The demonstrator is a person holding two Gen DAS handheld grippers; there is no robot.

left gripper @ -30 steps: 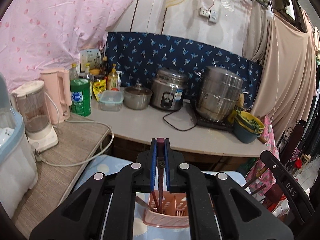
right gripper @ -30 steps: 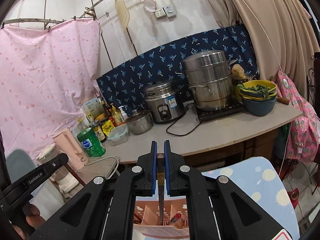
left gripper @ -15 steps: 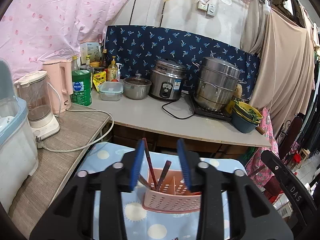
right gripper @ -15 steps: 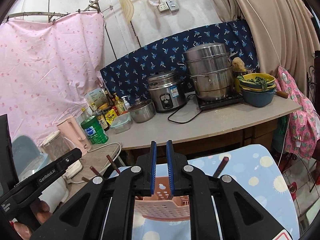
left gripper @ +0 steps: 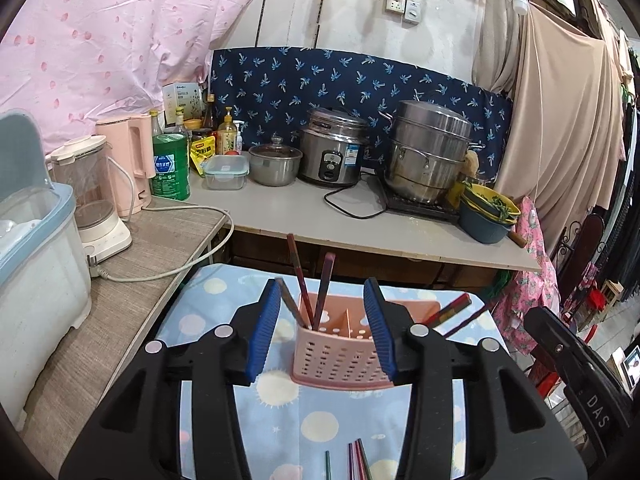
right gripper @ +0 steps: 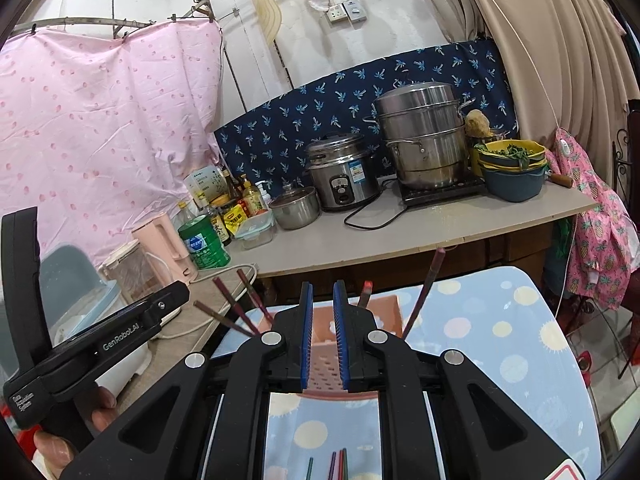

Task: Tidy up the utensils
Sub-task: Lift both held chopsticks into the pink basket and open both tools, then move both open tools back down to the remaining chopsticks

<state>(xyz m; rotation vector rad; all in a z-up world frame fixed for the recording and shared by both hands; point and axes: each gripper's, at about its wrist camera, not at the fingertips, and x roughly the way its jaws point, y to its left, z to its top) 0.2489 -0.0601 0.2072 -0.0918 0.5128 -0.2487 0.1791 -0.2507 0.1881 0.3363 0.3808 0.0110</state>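
Observation:
A pink perforated utensil holder stands on the blue patterned cloth. Dark red chopsticks lean in its left compartment; others lean out at its right. My left gripper is open and empty, its blue pads either side of the holder. My right gripper is partly open with a narrow gap, empty, in front of the holder. Chopsticks stick up right of it, others left. Several coloured chopsticks lie on the cloth near me, also in the right wrist view.
A grey counter behind holds a rice cooker, a steamer pot, bowls, bottles and a pink kettle. A blender and a white bin stand left. The left gripper's body shows in the right wrist view.
Both grippers let go of their chopsticks, which now stand in the holder. The left jaws opened wide, the right slightly, and both drew back and up from the holder.

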